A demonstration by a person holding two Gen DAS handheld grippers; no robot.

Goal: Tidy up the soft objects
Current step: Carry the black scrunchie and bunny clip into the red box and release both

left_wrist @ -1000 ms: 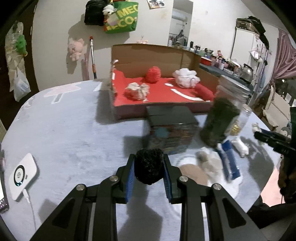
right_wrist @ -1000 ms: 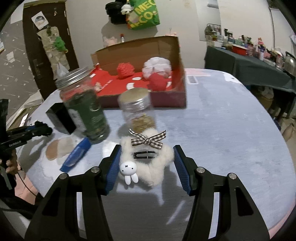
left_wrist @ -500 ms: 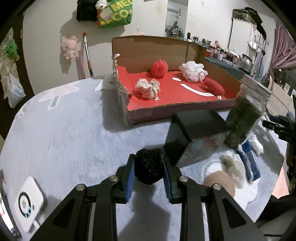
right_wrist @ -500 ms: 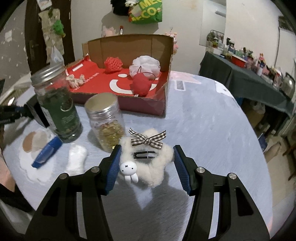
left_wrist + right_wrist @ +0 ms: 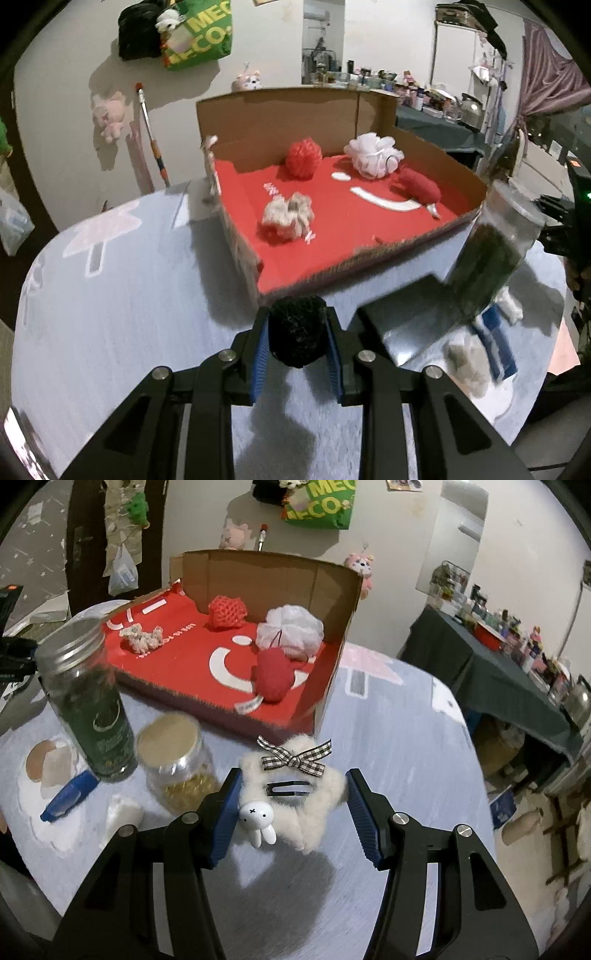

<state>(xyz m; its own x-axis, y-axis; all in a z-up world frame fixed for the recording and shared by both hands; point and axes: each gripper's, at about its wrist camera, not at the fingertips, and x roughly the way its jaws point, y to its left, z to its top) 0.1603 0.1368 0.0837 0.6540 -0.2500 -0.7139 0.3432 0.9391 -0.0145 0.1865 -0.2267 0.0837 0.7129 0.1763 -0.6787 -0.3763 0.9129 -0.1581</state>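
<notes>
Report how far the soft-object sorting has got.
Done: four soft items lie in the red-lined cardboard box, among them a white mesh pouf. In hand: the left gripper holds a black fuzzy ball; the right gripper holds a cream fluffy star clip. Left: placing both in the box.

Box (image 5: 424, 236): set on the table (image 5: 129, 295), toward its far side.
In the box: a mesh ball (image 5: 303, 158) at the back; a puff (image 5: 373, 155) to its right; a plush roll (image 5: 419, 184) before the puff; a scrunchie (image 5: 288, 218) near the front left.
Before the box: a tall jar (image 5: 86, 705), a short jar (image 5: 177, 764) just right of it, a flat case (image 5: 410, 325).
Left gripper (image 5: 297, 341): a fuzzy ball (image 5: 297, 334) is held between the pads.
Right gripper (image 5: 293, 808): a fluffy star clip (image 5: 299, 797) is held between the pads.
</notes>
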